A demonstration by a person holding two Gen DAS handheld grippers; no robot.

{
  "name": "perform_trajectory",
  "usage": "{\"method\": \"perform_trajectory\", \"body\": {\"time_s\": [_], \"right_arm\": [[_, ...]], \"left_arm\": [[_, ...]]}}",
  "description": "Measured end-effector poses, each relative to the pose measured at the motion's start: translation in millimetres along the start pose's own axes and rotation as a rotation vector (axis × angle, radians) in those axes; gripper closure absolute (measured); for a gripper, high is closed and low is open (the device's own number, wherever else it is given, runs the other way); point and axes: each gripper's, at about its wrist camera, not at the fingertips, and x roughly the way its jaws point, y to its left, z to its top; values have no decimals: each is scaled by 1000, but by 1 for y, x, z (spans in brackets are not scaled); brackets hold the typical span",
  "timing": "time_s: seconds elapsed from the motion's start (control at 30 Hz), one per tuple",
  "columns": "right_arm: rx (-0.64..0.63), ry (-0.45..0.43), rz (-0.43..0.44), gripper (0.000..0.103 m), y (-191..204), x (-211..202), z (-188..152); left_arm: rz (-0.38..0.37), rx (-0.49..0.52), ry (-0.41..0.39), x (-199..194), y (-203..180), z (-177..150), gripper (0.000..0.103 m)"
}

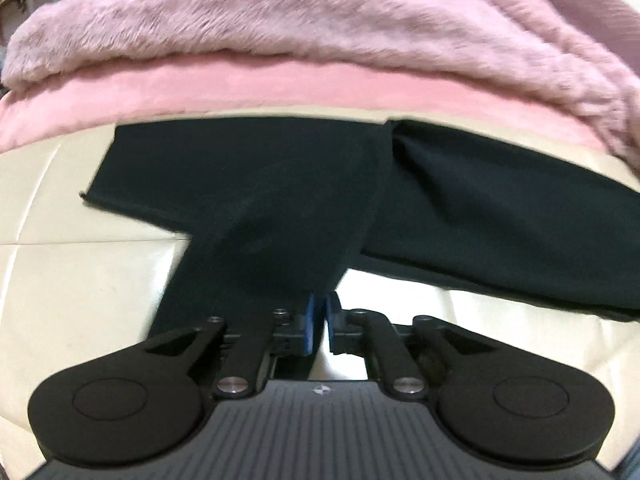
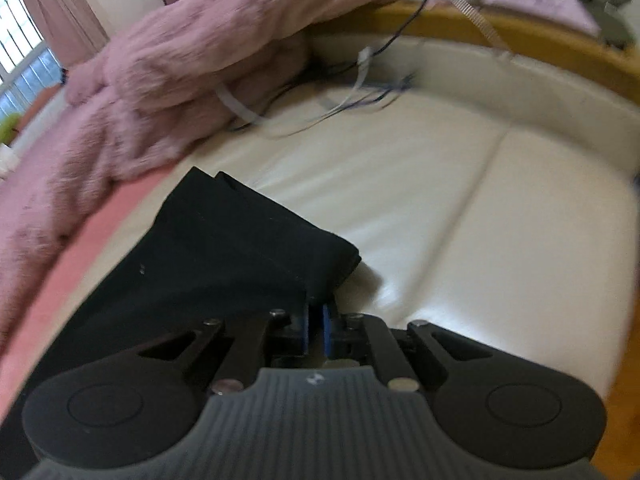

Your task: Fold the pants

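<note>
Black soft-fabric pants (image 1: 280, 184) lie on a cream leather cushioned surface (image 1: 80, 280), up against a pink smooth sheet (image 1: 200, 92) with a mauve fluffy fur blanket (image 1: 280, 20) piled behind.

Left wrist view: left gripper (image 1: 321, 312) has its blue pads (image 1: 310, 320) nearly together, clamped on the near edge of one pant section that runs up from the jaws to the main body. A hemmed leg end sits out to the left, flat on the cushion. On the right another layer overlaps it, creased, stretching off to the right edge. Only this view shows the full spread of the pants.

Right wrist view: right gripper (image 2: 316, 316) is also pinched on the pants (image 2: 224, 248), its blue pads close together with black cloth bunched between and just past them. Here the fabric looks doubled, with stacked folded edges at the far corner. Frame is motion-blurred. Only this view shows white and dark loose cables (image 2: 360, 92) lying on the cushion beyond, a wooden frame edge (image 2: 520, 28) behind the cream backrest, and a barred window (image 2: 20, 52) with a pink curtain at far left.
</note>
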Motion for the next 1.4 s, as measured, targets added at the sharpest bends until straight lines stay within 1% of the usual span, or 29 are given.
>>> {"method": "perform_trajectory", "body": {"time_s": [0.03, 0.07, 0.1, 0.13, 0.17, 0.23, 0.33, 0.4, 0.47, 0.5, 0.57, 0.7, 0.73, 0.77, 0.8, 0.87, 0.9, 0.97, 1.0, 1.03, 1.07, 1.13, 1.27, 1.4], "right_arm": [[-25, -7, -20, 103, -3, 0, 5], [-40, -11, -35, 102, -6, 0, 9], [-51, -13, -43, 102, -8, 0, 13], [-68, -8, -42, 101, -9, -1, 17], [-89, -7, -43, 97, -8, -2, 18], [-134, -27, -50, 88, -4, -10, 16], [-205, -63, -30, 75, 12, -27, 5], [-274, -82, -15, 76, 24, -41, -7], [-327, -89, 30, 75, 39, -54, -22], [-349, -87, 56, 74, 45, -60, -30], [-401, -82, 106, 70, 59, -75, -51], [-495, -55, 191, 67, 87, -94, -92], [-512, -43, 209, 66, 94, -98, -102], [-526, -33, 226, 66, 101, -100, -111], [-540, -23, 244, 66, 107, -103, -119], [-576, -8, 276, 65, 119, -107, -134], [-597, -5, 288, 64, 124, -109, -141], [-644, 4, 301, 63, 135, -112, -151], [-664, 9, 304, 63, 139, -113, -156], [-682, 14, 306, 63, 143, -114, -159], [-697, 16, 307, 63, 146, -115, -163], [-719, 21, 307, 62, 150, -117, -167], [-746, 16, 306, 57, 154, -121, -171], [-765, 18, 296, 57, 162, -119, -169]], "left_arm": [[-10, 10, -9, -6, -3, -4, 89], [-12, 18, -15, -11, -4, -7, 82], [-13, 25, -21, -15, -5, -10, 79], [-11, 36, -25, -19, -6, -13, 71], [-6, 45, -28, -24, -6, -17, 65], [-2, 65, -35, -32, -6, -23, 58], [23, 109, -35, -42, -10, -38, 48], [40, 127, -27, -45, -9, -47, 45], [57, 142, -17, -47, -9, -58, 43], [66, 149, -14, -47, -10, -62, 42], [78, 164, -8, -47, -13, -73, 39], [102, 193, -3, -36, -20, -89, 37], [120, 205, -4, -32, -22, -92, 39], [140, 212, -5, -29, -23, -94, 43], [151, 216, -15, -26, -24, -96, 46], [127, 215, -32, -26, -23, -97, 59], [114, 210, -38, -26, -22, -97, 63], [94, 208, -54, -26, -20, -98, 86], [93, 205, -58, -26, -20, -98, 91], [93, 200, -63, -26, -18, -97, 100], [94, 195, -68, -26, -17, -96, 102], [95, 180, -92, -29, -13, -95, 102], [110, 170, -148, -41, -6, -86, 103], [136, 171, -199, -59, 4, -65, 103]]}}
